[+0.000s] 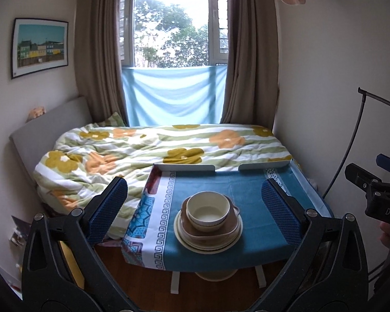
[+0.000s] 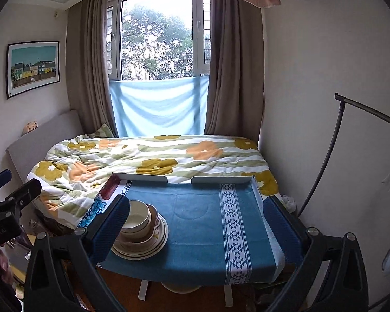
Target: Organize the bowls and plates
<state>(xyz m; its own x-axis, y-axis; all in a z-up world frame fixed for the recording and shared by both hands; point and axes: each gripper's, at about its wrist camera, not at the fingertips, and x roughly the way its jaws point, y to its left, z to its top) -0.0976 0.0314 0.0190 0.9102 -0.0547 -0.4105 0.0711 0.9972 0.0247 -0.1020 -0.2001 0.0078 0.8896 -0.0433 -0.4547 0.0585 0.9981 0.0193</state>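
Hovering wide apart and empty, left tool (image 1: 195,202) and right tool (image 2: 196,217) are facing the stack: bowl (image 1: 208,210) sitting in brown dish (image 1: 210,227) on plates (image 1: 208,241), mid-bench (image 1: 252,195). Probably ceramic: rigid, slick, breakable, heavy together. Pinching the bowl's rim looks best.

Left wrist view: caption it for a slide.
Open left hand-held gripper frames a cream bowl nested atop stacked plates on the blue-clothed table.
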